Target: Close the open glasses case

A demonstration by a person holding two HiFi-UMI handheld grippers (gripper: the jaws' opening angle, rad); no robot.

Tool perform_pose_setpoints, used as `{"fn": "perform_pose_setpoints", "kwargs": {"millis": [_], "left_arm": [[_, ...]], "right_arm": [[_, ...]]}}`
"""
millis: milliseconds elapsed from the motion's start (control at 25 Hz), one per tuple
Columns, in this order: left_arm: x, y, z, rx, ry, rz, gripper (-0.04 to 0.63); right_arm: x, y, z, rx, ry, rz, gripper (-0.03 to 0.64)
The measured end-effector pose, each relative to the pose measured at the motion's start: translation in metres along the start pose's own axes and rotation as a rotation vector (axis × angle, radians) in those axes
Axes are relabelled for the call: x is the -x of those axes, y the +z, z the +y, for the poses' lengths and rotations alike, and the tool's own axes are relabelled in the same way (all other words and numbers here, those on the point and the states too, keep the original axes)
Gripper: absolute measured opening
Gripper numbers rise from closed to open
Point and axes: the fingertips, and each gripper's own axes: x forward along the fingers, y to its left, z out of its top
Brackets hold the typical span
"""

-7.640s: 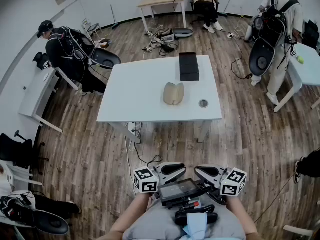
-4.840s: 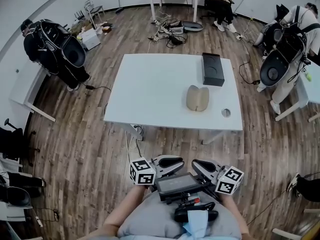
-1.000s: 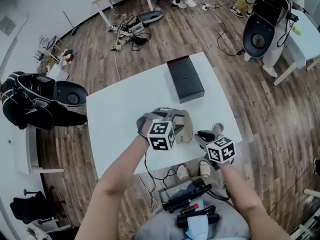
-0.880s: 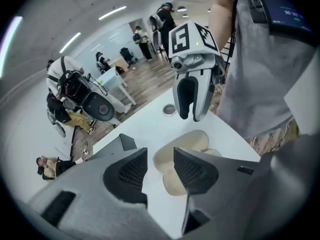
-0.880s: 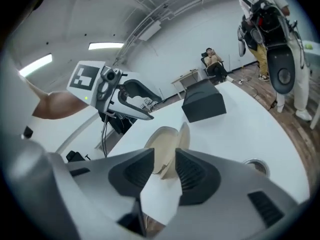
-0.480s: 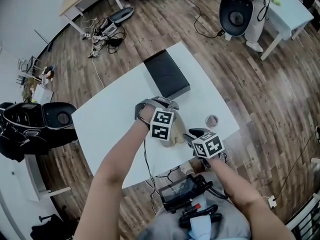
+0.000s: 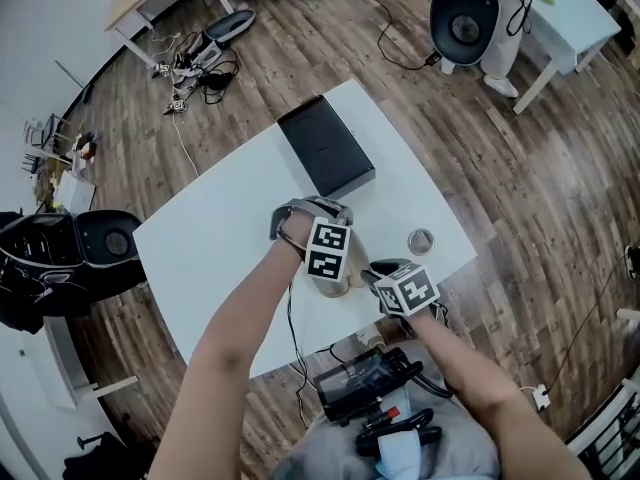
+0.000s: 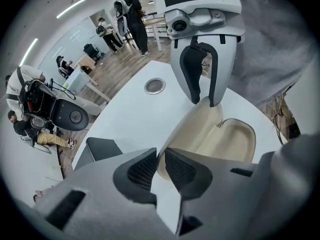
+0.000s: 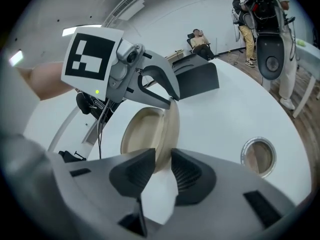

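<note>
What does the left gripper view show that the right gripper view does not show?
Only the left gripper view: the right gripper, whose jaws have just been opening, now pressed on the raised half of the case, and the insides of both halves. Only the right gripper view: the left gripper, whose jaws have just been closing on that half's rim, and that half edge-on. Both: the case, the black box, the round hole in the table.

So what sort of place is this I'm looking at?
Probably a robotics data-collection lab: plain white tables, cables and gear strewn on the wood floor, and a person wearing a bulky black backpack rig.
</note>
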Motion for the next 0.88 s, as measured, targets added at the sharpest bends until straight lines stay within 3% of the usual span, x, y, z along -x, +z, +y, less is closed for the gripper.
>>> {"fn": "perform_pose_setpoints", "kwargs": {"millis": [240,440,640,760,880], "left_arm": [[0.016,-0.022,-0.007,0.096,0.042,0.031,0.050],[0.039,-0.042,-0.031,0.327,0.109,0.023,0.049],[0.058,-0.037,-0.058,0.600,0.165,-0.074,0.044],[0.053,-0.046,-0.075,0.671,0.202,-0.065,0.044],[0.056,-0.053,-0.076,0.732,0.242,-0.113,0.044]], "right_arm": [[0.005,0.019,-0.010,0.135,-0.046,0.020,0.076],[0.002,0.041,-0.006,0.386,-0.020,0.030,0.060],[-0.005,0.068,-0.001,0.691,0.008,0.065,0.046],[-0.011,0.076,0.003,0.728,0.019,0.080,0.048],[-0.013,0.072,0.002,0.653,-0.008,0.083,0.050]]}}
